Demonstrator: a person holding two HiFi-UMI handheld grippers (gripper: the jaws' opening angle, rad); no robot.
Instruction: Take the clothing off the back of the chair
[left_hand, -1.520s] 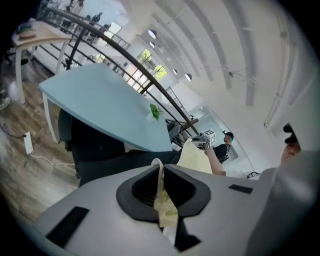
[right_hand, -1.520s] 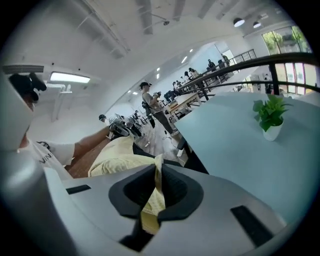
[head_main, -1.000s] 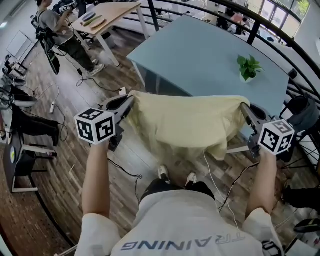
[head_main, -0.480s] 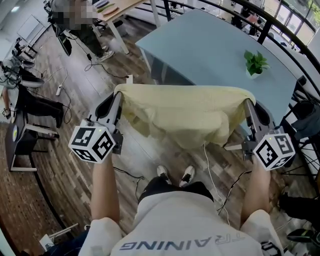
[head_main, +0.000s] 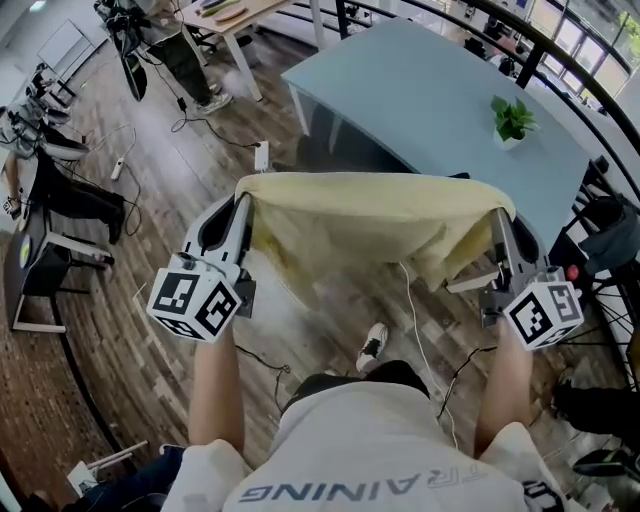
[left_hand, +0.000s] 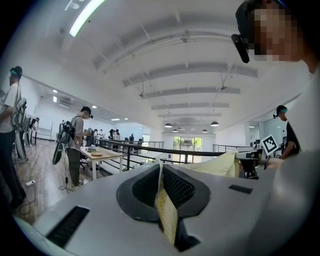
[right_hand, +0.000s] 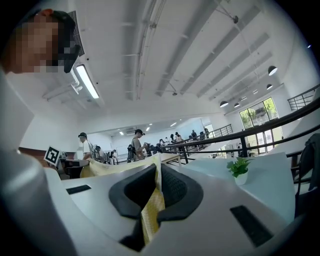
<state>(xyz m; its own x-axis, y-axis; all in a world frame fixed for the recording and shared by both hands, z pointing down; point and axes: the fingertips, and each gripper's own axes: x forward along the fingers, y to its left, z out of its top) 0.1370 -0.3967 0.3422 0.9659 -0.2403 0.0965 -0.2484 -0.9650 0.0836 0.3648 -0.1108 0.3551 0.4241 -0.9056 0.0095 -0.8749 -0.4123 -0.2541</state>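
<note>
**A:** Two grippers and one garment. How do they have it?

**B:** The left gripper (head_main: 243, 196) has its jaws pinched together on the pale yellow clothing (head_main: 370, 222), at the top left corner of the cloth. Its own view shows a fold of yellow fabric clamped between the black pads. The right gripper (head_main: 497, 214) is closed the same way on the top right corner, with a strip of cloth squeezed in its narrow gap.

**A:** Where does the clothing hang?

**B:** In the air. Its top edge is stretched taut from one gripper to the other, and the rest droops below in loose folds. It hangs in front of the person, over the wooden floor (head_main: 150, 260), just before the near corner of the light blue table (head_main: 420, 90). I cannot tell whether the cloth touches that corner.

**A:** Anything on that table?

**B:** A small potted plant (head_main: 512, 118) stands near its right edge, well apart from the cloth.

**A:** And underneath?

**B:** One shoe (head_main: 372, 345) of the person shows below the lower hem. A thin white cable (head_main: 412, 318) runs across the floor beside it.

**A:** Farther off?

**B:** A light wooden table (head_main: 240, 10) stands at the top left of the head view, with a person (head_main: 185, 60) beside its near edge.
</note>
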